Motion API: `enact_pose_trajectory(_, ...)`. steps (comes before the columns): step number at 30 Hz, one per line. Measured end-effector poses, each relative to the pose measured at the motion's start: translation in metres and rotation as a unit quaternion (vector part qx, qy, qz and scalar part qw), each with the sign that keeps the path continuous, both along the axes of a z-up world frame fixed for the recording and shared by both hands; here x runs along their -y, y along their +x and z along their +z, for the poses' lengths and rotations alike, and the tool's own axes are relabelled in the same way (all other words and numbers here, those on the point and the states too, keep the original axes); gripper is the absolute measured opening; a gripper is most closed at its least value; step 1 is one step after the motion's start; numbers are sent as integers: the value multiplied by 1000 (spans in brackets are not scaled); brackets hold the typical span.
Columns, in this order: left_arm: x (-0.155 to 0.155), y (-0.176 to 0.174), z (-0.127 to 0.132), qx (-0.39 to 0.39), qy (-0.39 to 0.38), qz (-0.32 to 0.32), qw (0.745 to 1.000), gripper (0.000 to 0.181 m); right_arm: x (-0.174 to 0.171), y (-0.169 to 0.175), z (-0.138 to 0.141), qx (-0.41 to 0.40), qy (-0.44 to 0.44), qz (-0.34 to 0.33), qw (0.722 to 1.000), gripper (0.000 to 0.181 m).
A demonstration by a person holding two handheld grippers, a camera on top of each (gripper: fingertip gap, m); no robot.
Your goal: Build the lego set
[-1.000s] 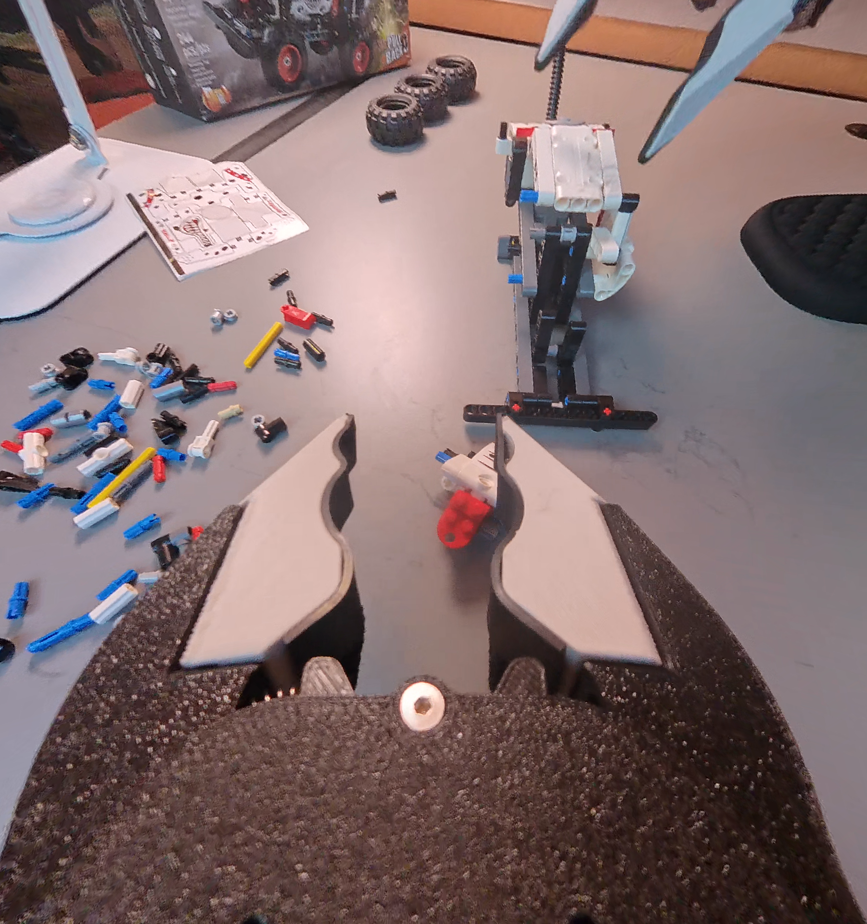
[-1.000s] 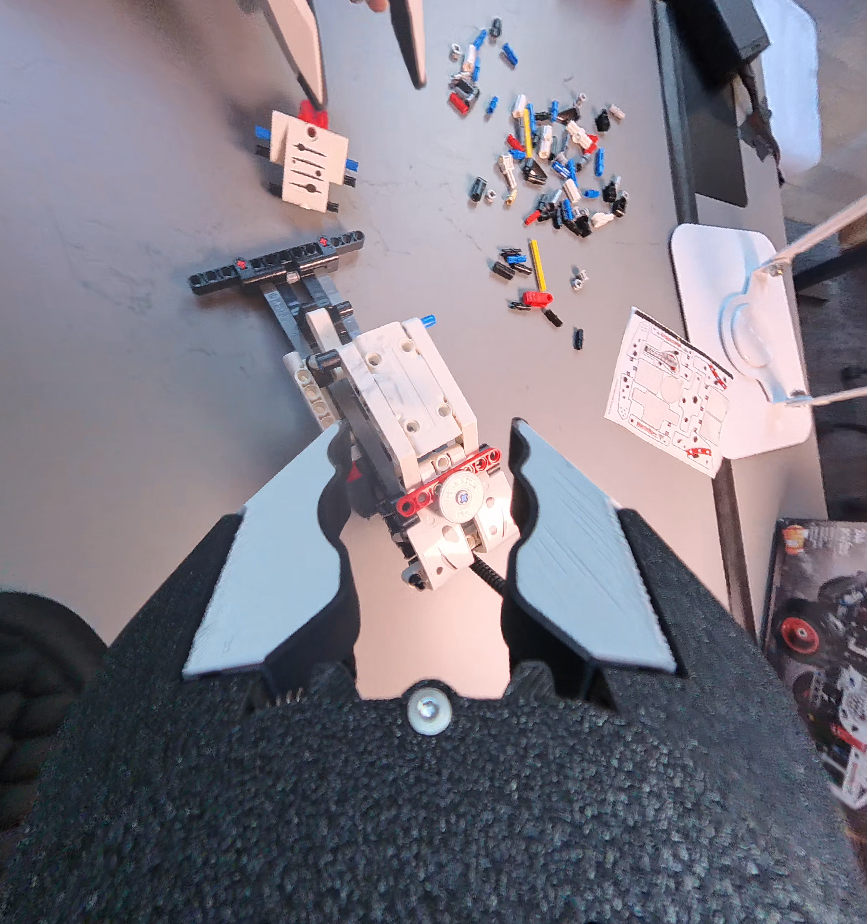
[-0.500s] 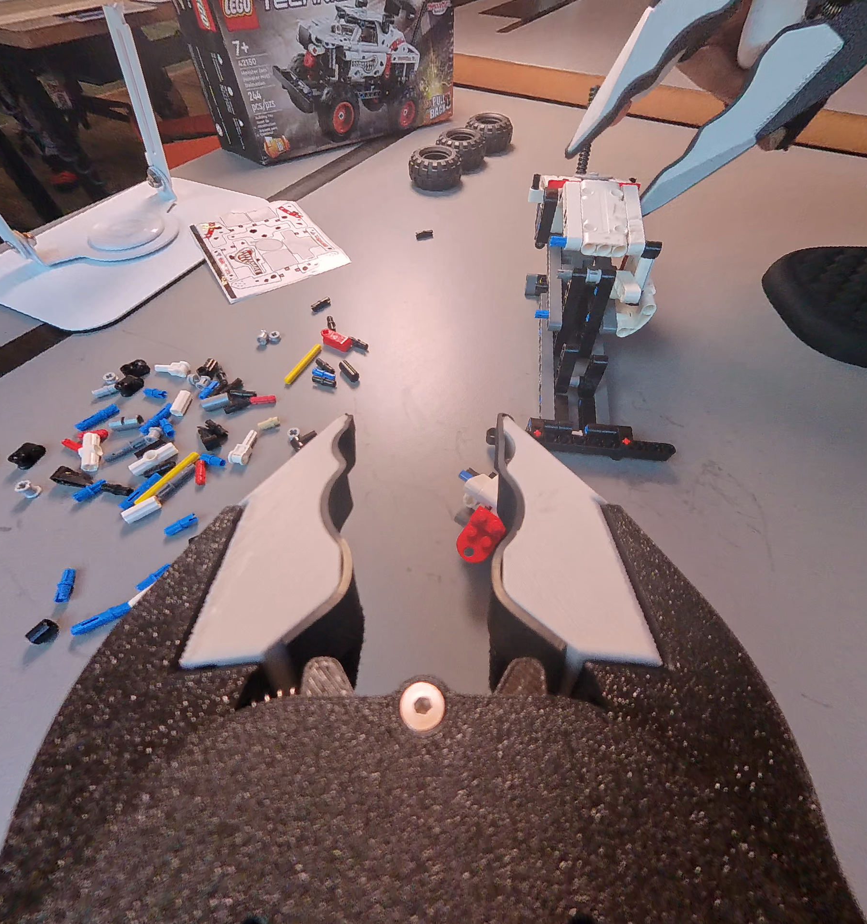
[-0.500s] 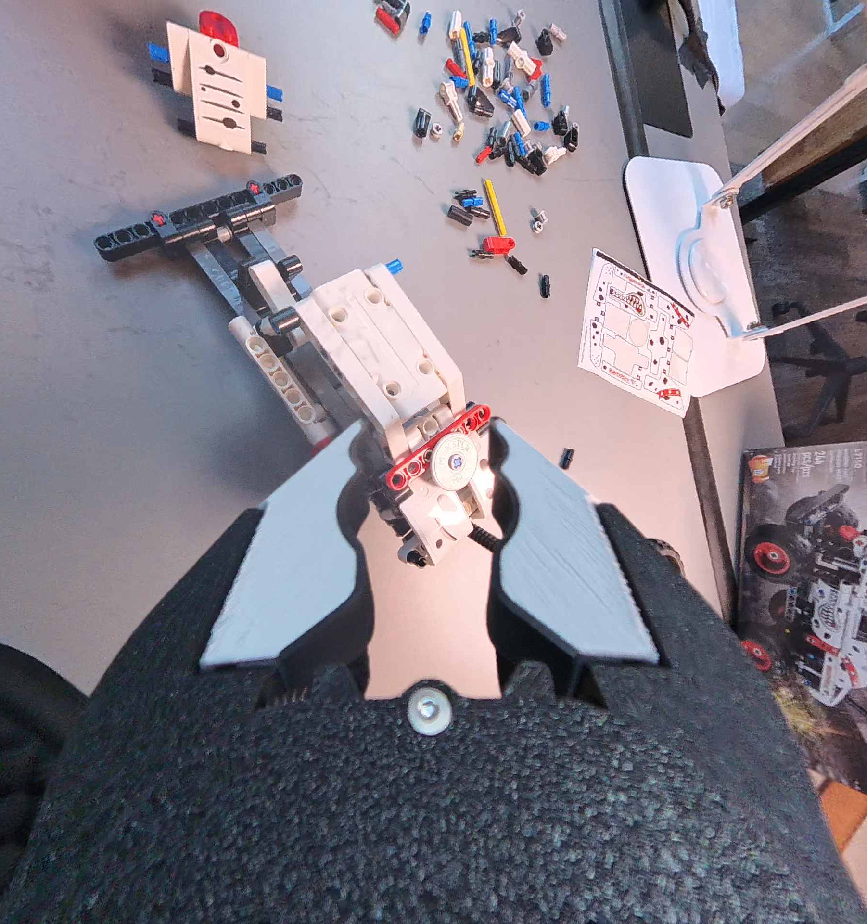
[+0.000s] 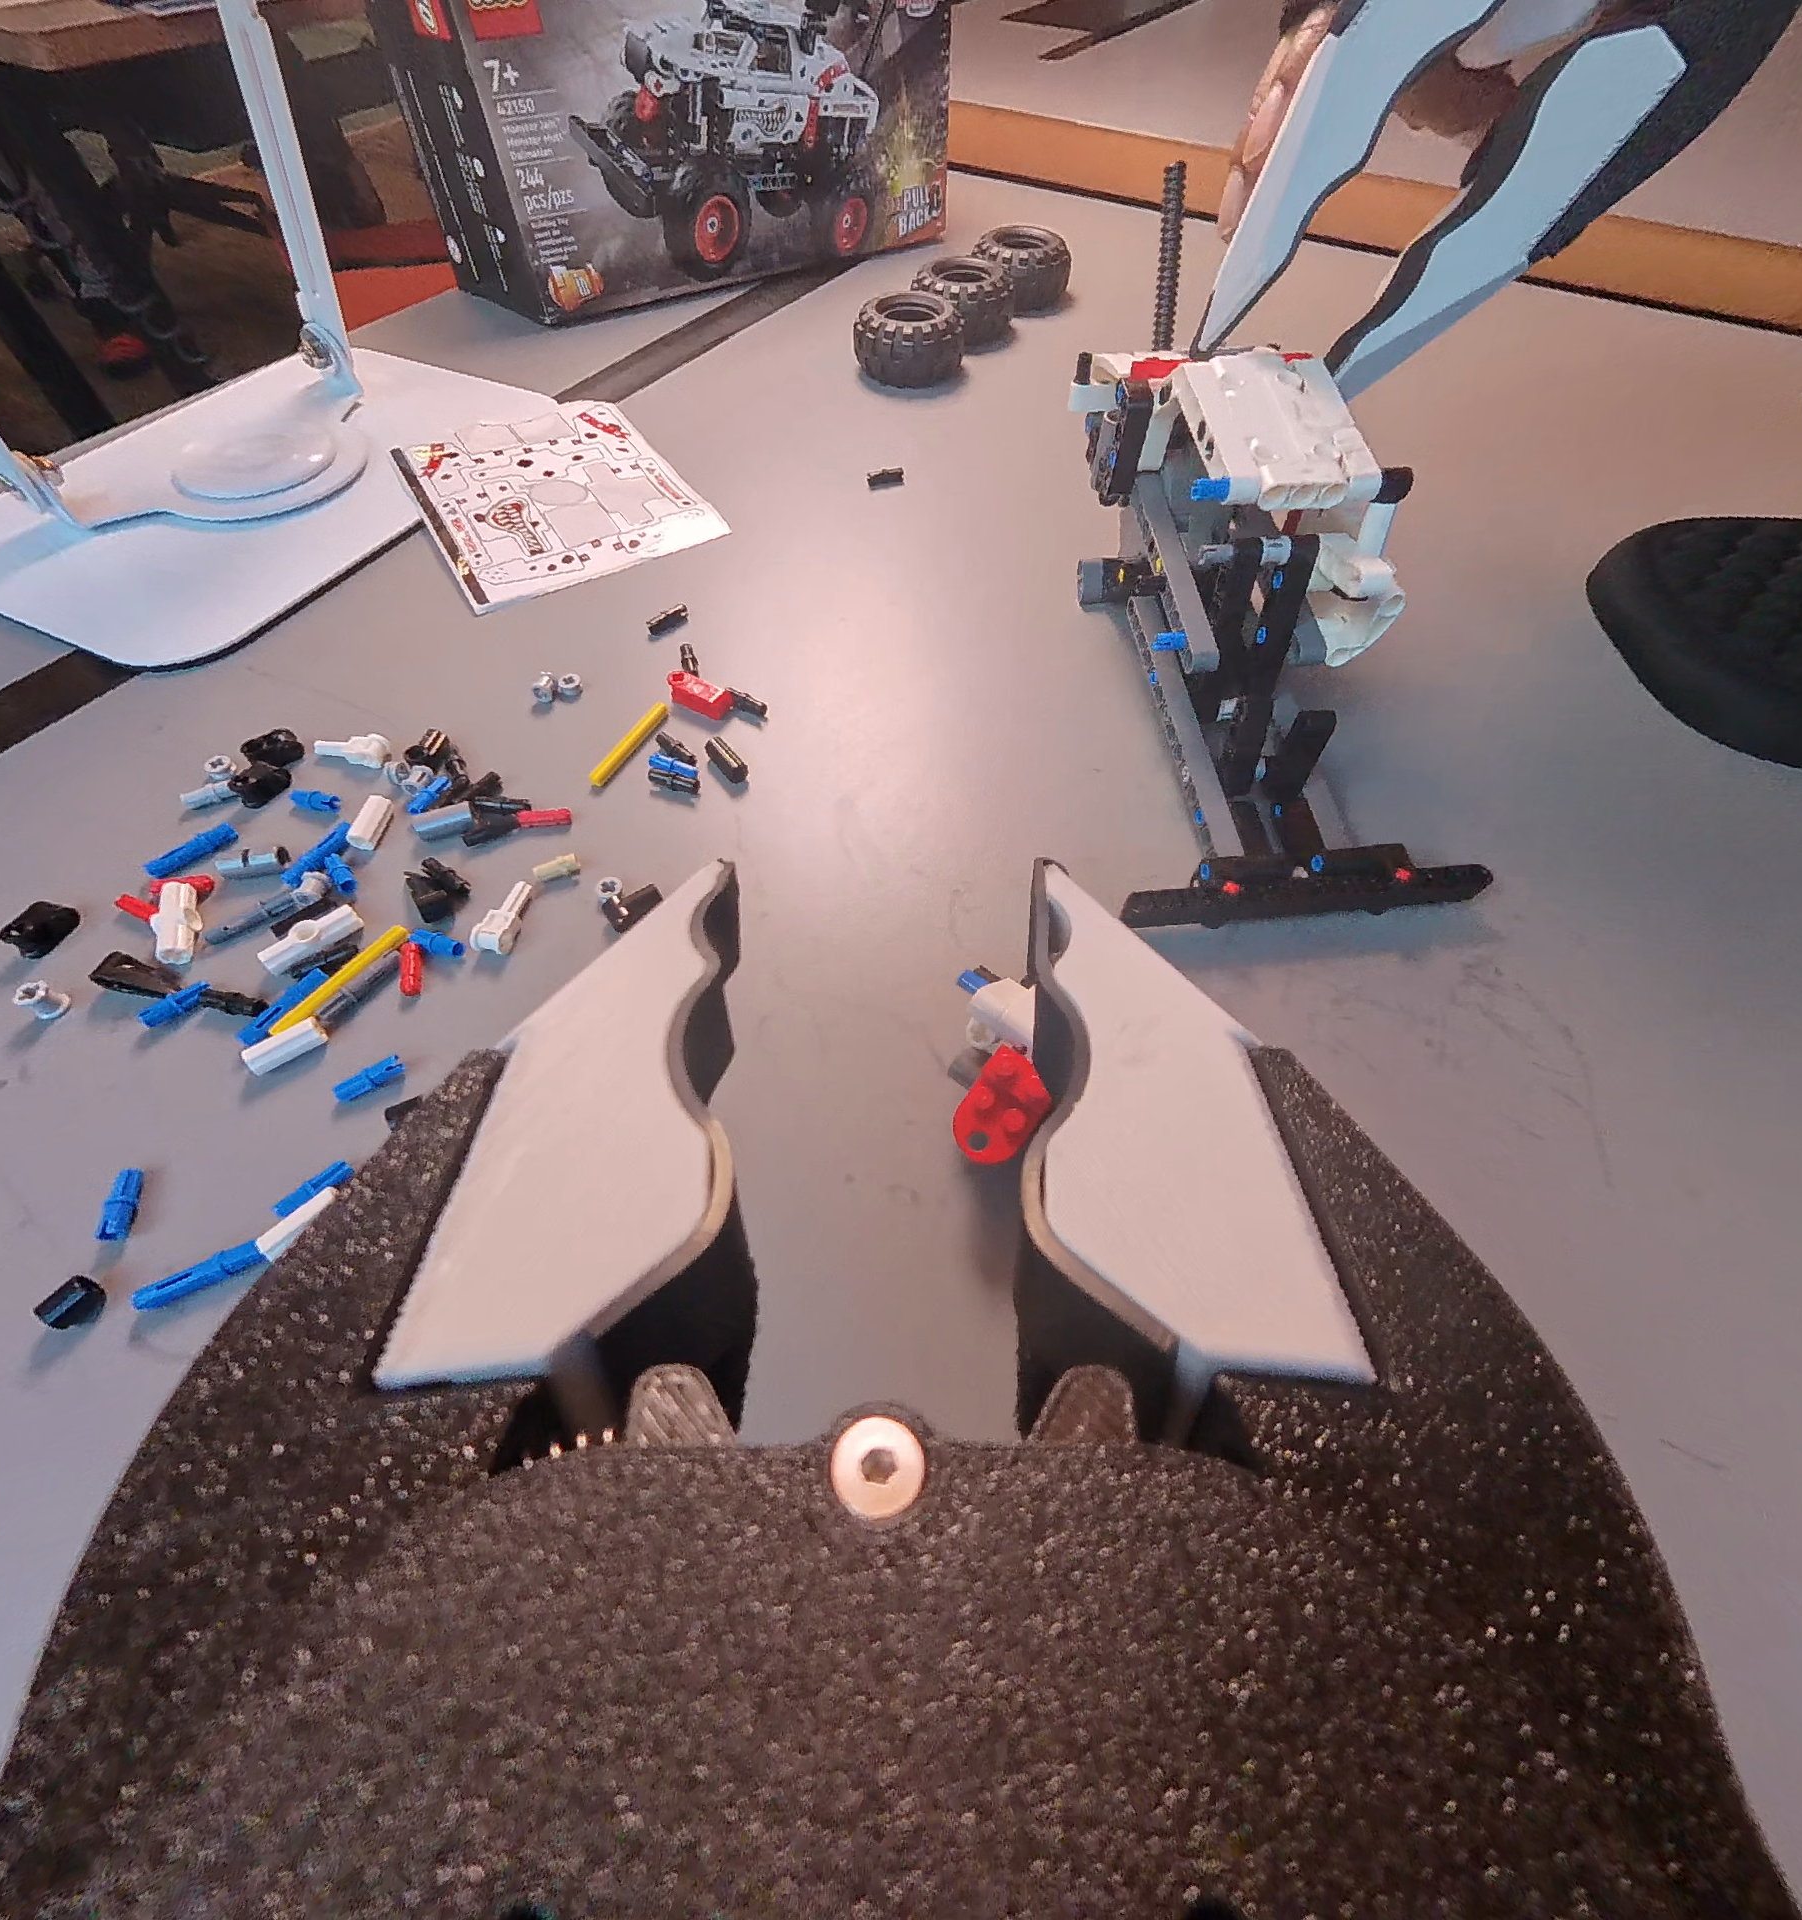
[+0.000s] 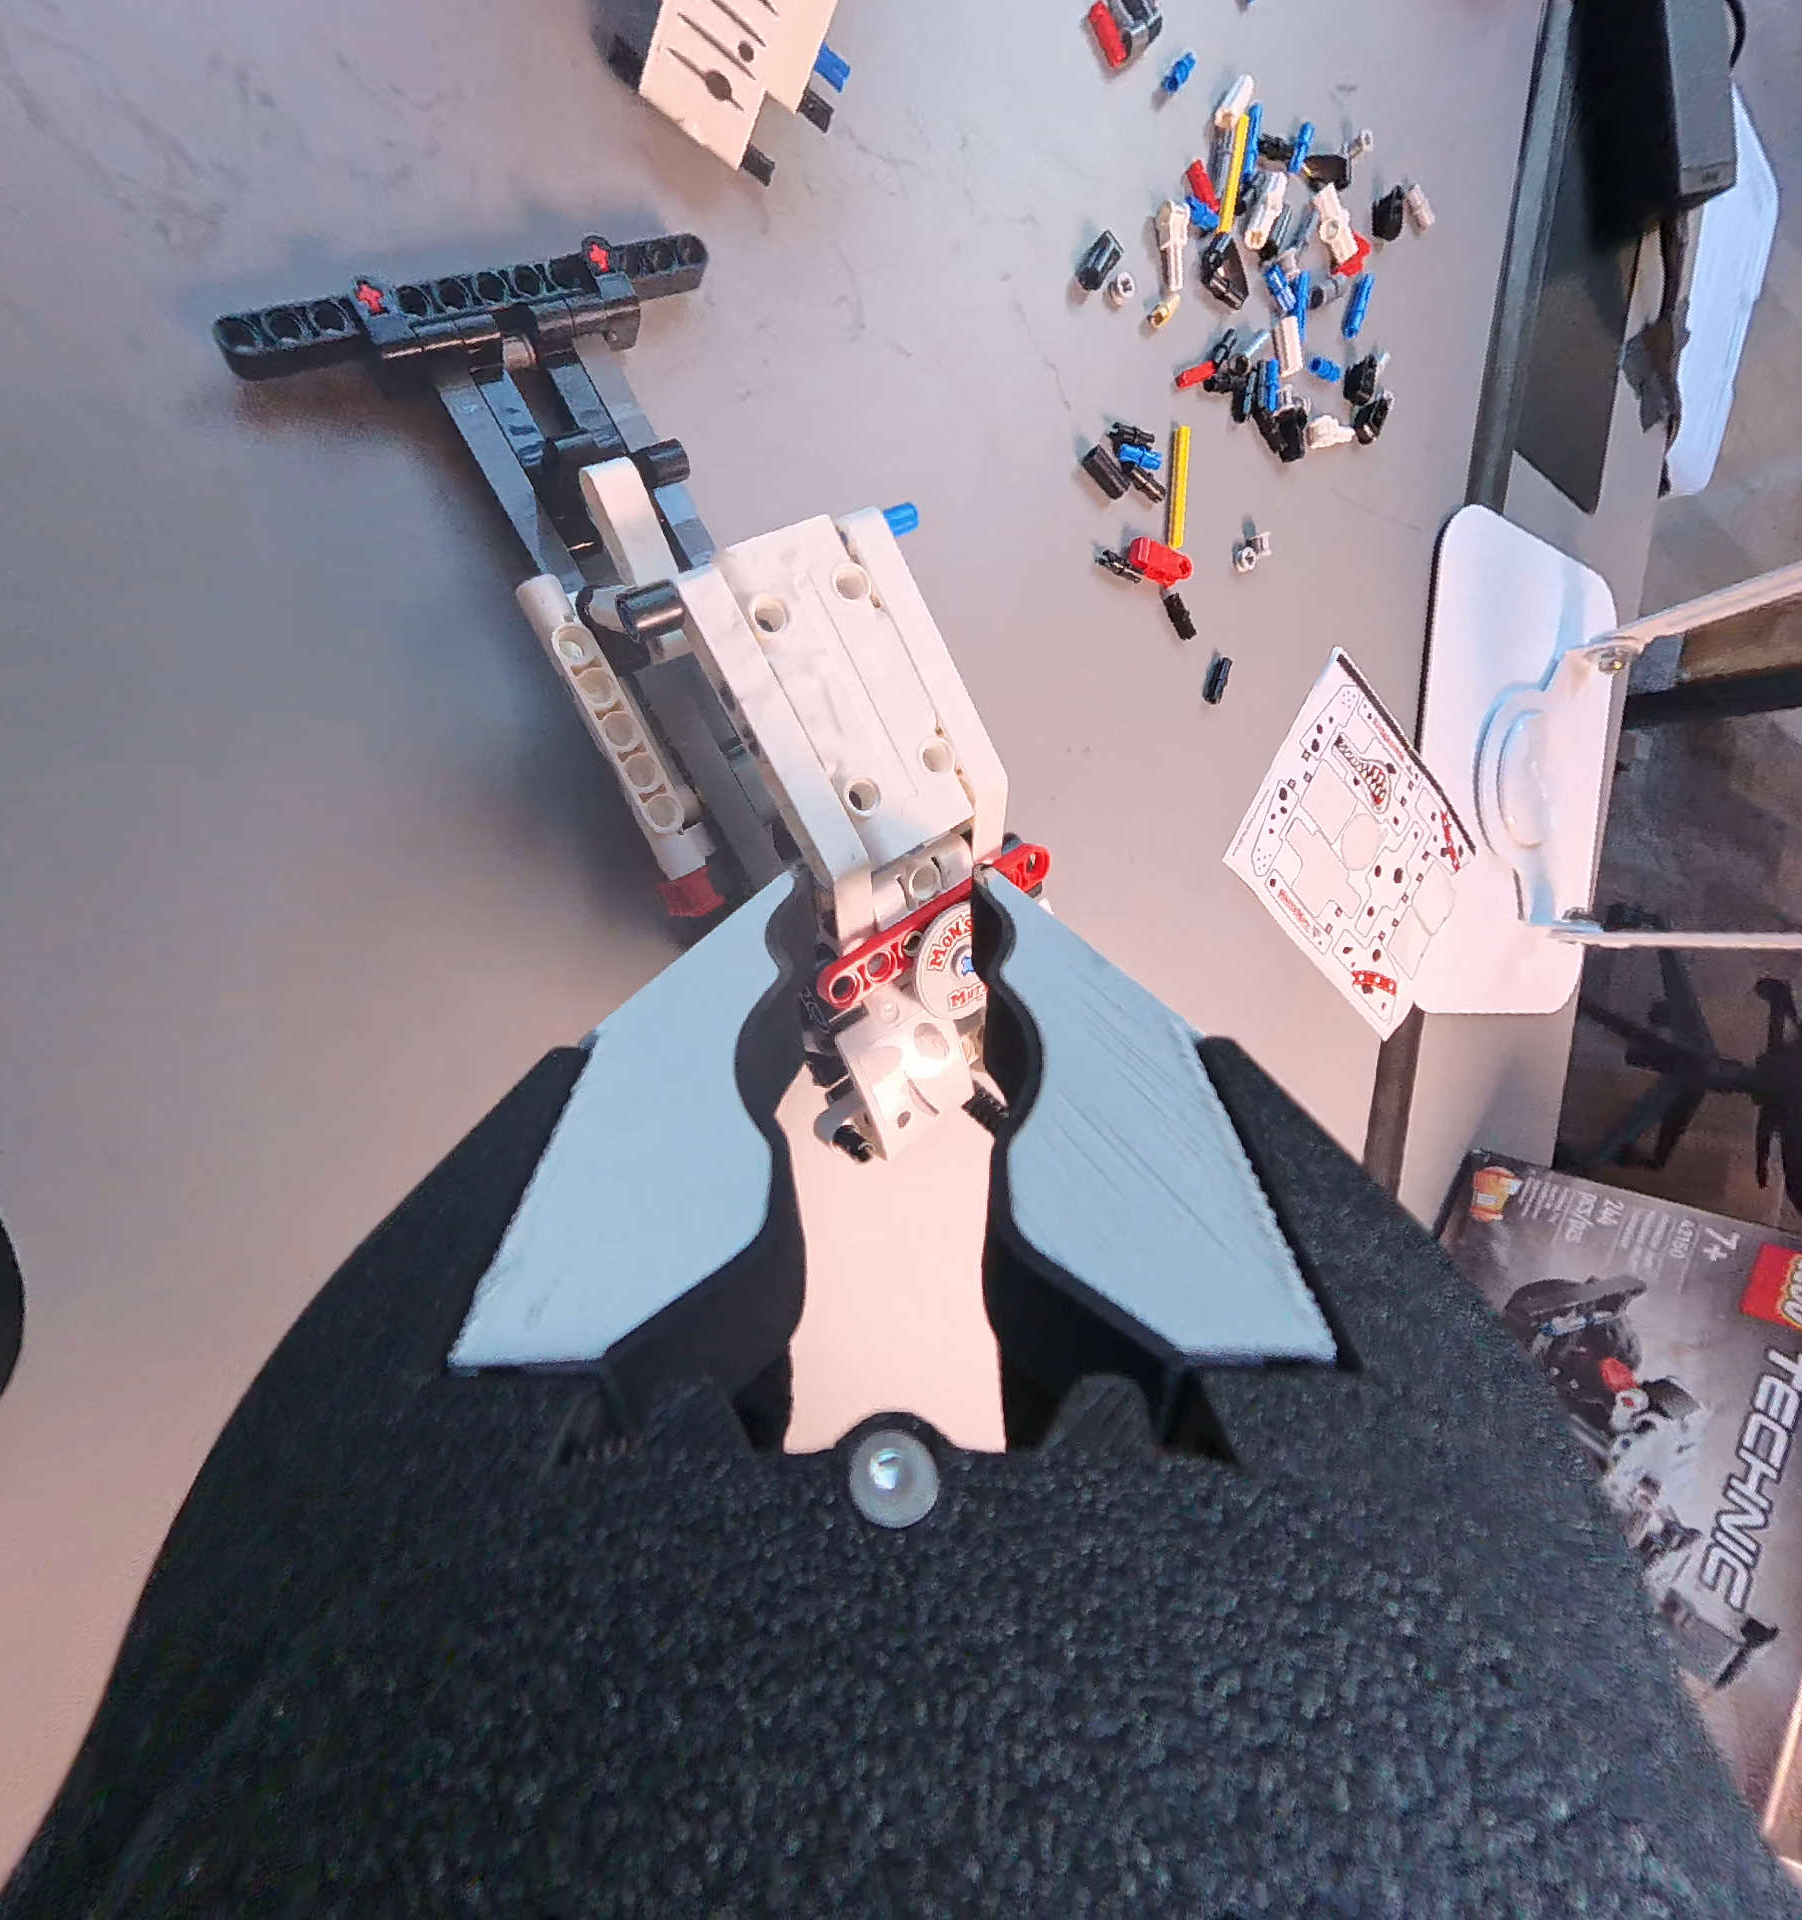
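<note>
Office-like workroom, grey desk (image 5: 876, 644), white lamp base (image 5: 180, 540), black chair (image 6: 1707, 1018) beside it

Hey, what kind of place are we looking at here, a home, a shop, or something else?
Probably an office or lab workspace, set up for a toy build: a grey table strewn with loose pieces, a white stand base at its edge, and the set's box.

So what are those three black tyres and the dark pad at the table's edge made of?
The tyres look like matte rubber, judging by their chunky moulded tread. The dark pad seems to be soft foam or textured rubber, since its surface shows a fine woven-like pattern and rounded edges, but the pictures cannot settle which.
</note>
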State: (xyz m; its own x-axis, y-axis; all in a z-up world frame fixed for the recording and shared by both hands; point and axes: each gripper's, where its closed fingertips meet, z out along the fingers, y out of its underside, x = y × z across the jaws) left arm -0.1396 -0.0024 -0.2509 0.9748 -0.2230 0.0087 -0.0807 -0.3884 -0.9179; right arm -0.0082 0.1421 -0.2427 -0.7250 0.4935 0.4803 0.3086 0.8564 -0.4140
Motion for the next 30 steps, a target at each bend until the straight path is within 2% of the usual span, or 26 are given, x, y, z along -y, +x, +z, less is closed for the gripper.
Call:
enact_pose_trajectory(9, 4, -12, 7, -8, 11, 19, 1000, 54, -2, 0, 0, -4, -2, 10, 1000, 29)
enact_pose_trajectory(15, 23, -53, 26, -29, 42, 102, 993, 52, -4, 0, 0, -14, -3, -39, 999, 29)
enact_pose_trajectory(18, 30, -65, 29, -23, 52, 127, 990, 51, -2, 2, -1, -18, 0, -55, 998, 19)
enact_pose_trajectory(30, 21, -52, 7, -29, 16, 100, 994, 50, -2, 2, -1, -35, -21, -76, 996, 18)
